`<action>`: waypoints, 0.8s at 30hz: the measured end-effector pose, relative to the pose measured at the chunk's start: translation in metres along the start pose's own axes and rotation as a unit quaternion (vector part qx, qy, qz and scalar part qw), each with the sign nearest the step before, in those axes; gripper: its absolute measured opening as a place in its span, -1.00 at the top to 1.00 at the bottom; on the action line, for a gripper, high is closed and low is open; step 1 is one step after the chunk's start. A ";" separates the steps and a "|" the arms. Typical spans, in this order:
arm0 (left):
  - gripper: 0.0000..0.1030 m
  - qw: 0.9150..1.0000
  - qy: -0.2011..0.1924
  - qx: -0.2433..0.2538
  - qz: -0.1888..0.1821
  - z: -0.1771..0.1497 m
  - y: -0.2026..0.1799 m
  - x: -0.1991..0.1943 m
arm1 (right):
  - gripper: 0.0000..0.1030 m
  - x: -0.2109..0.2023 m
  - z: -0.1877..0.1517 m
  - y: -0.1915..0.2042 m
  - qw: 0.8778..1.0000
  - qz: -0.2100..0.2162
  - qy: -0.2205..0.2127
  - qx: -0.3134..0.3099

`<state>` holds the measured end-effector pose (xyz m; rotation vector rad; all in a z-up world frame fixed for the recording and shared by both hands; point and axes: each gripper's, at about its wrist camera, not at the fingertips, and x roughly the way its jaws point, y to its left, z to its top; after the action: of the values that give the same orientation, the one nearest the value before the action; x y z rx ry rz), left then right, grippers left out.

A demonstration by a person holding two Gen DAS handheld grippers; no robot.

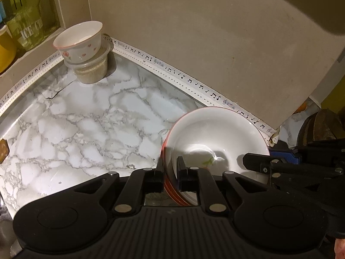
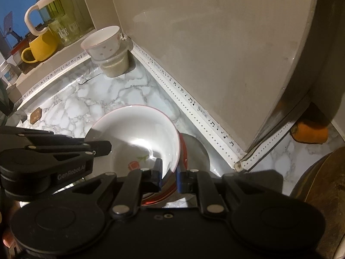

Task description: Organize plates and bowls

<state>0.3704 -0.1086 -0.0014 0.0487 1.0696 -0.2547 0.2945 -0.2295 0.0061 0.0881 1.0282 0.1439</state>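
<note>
Left hand-held gripper (image 1: 170, 170) and right hand-held gripper (image 2: 169, 172) are each pinching opposite rims of the big bowl (image 1: 215, 133), holding it just over the marble surface (image 1: 86, 118) near the wall.

The bowl's (image 1: 215, 133) near rim is hidden behind the fingers (image 1: 158, 172).

Left gripper (image 1: 170, 170) fingers (image 1: 159, 172) clamped on white bowl (image 1: 215, 133) rim, lower centre; small bowl (image 1: 79, 41) atop plastic container (image 1: 92, 69) upper left; marble table (image 1: 86, 118).
</note>
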 end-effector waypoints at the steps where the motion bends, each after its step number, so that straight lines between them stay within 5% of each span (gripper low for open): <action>1: 0.82 1.000 0.000 0.002 0.002 0.001 -0.001 0.000 | 0.75 0.000 0.000 0.000 1.000 0.001 0.000 0.002; 10: 0.80 0.999 -0.011 0.035 0.031 -0.005 -0.014 -0.001 | 0.75 -0.001 -0.005 -0.006 1.000 0.013 -0.010 0.015; 24: 0.74 0.999 -0.001 0.022 0.026 -0.004 -0.008 0.004 | 0.77 0.008 -0.003 -0.014 0.999 0.029 -0.004 0.036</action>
<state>0.3670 -0.1164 -0.0066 0.1158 1.0592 -0.2303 0.2970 -0.2416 -0.0042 0.1842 1.0238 0.1590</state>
